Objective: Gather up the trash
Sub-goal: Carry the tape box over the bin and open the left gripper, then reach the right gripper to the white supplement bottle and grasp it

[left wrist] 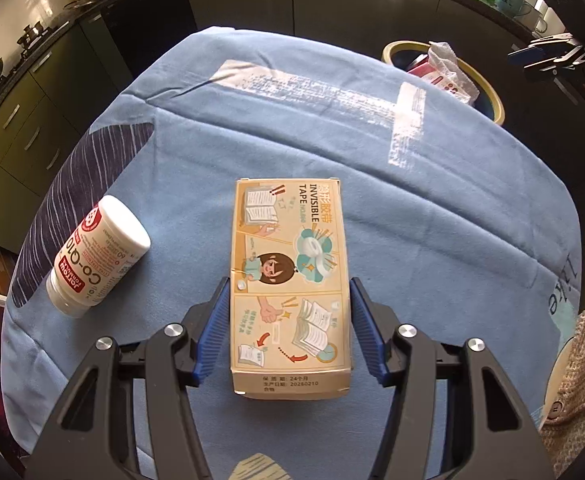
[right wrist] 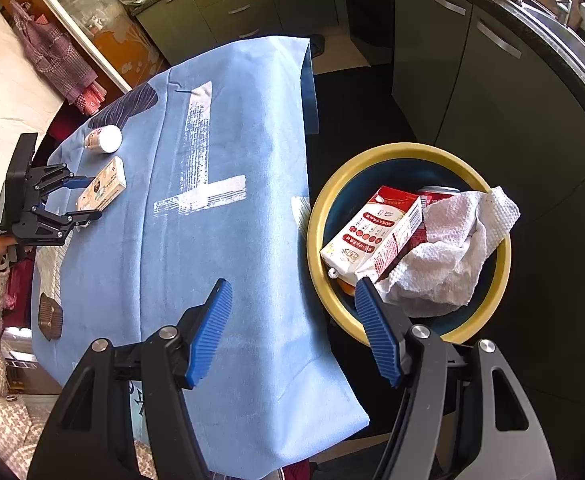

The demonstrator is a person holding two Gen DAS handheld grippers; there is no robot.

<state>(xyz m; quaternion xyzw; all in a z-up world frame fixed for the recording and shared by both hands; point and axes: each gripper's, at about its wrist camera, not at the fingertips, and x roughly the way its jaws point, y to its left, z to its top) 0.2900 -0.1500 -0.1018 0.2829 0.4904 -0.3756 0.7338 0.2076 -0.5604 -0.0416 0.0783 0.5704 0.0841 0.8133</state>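
on the blue cloth, left gripper clasps the tape box; right gripper gapes, holding nothing.

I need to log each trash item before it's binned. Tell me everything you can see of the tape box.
The tape box is a tan, oblong cardboard carton printed "INVISIBLE TAPE" with cartoon panels. It looks closed and lies flat, printed face up, on the blue tablecloth, between the left gripper fingers. Contact with the pads is unclear.
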